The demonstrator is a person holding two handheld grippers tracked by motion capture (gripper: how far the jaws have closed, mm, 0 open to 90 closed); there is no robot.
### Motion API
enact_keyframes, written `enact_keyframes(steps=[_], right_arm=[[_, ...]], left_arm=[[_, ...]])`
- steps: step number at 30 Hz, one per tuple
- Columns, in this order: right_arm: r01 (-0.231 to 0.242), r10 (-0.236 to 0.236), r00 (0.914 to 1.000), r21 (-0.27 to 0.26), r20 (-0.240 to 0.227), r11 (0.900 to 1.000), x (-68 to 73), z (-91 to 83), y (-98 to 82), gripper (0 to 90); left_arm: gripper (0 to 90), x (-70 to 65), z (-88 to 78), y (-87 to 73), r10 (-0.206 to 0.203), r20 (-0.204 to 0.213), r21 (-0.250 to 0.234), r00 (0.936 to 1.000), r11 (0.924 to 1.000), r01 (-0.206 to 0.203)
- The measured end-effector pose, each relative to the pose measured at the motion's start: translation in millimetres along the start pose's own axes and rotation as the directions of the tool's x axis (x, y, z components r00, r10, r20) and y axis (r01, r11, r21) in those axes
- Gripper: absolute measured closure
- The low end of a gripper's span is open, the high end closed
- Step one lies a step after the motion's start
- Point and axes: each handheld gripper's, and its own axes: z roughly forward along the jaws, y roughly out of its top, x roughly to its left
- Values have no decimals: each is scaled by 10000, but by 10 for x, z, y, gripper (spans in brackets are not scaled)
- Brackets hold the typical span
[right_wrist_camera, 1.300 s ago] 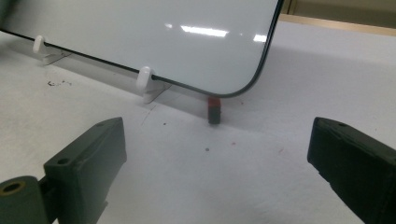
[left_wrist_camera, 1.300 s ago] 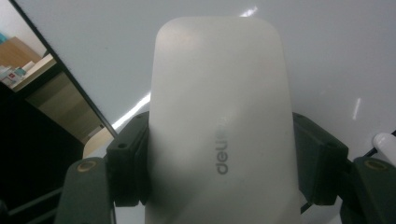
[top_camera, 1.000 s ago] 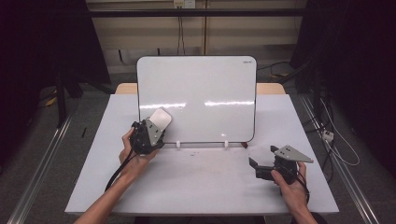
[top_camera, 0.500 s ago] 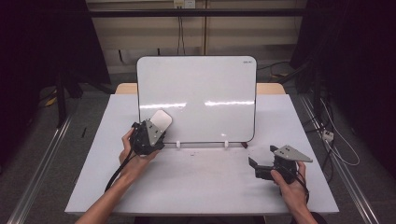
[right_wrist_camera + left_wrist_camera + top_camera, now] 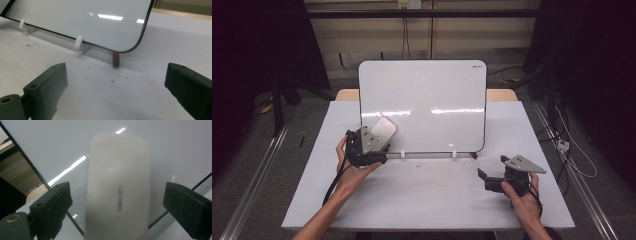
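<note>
White eraser (image 5: 117, 192): lying flat against the whiteboard (image 5: 432, 95) near its lower left corner, between the jaws of the left tongs (image 5: 379, 142), its grey brand lettering facing the camera (pads not touching it on either side).
Left tongs: standing apart, having just been opening; a clear gap is showing between each pad and the eraser.
Right tongs (image 5: 484, 177): resting low over the counter (image 5: 422, 195) at the right, well apart from the eraser, jaws spread wide with nothing between them.
Whiteboard: leaning upright at the back of the counter, sitting in two small white clips (image 5: 79, 45) (its face is carrying only lamp reflections).
Small red-and-black piece (image 5: 116, 59): standing on the counter just under the board's lower right corner.
Counter: showing a few dark specks in front of the board.
Containers: the clips are acting as the holders, gripping the board's bottom edge.
</note>
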Motion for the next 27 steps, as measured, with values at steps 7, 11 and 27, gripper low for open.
enact_keyframes(steps=[7, 11, 27], right_arm=[[-14, 14, 10000, -12, 16, 10000, -1, -1, 0, 44], [-18, 18, 10000, -3, -1, 10000, 0, -4, -1, 44], [-34, 34, 10000, 26, 34, 10000, -1, -5, -3, 44]], left_arm=[[43, 86, -134, 13, -787, 811, -59, 9936, 9968, 794], [38, 163, -202, 0, -1920, 1382, -122, 9716, 9806, 1956], [49, 155, -477, -182, -2167, 595, 374, 9744, 9759, 2148]])
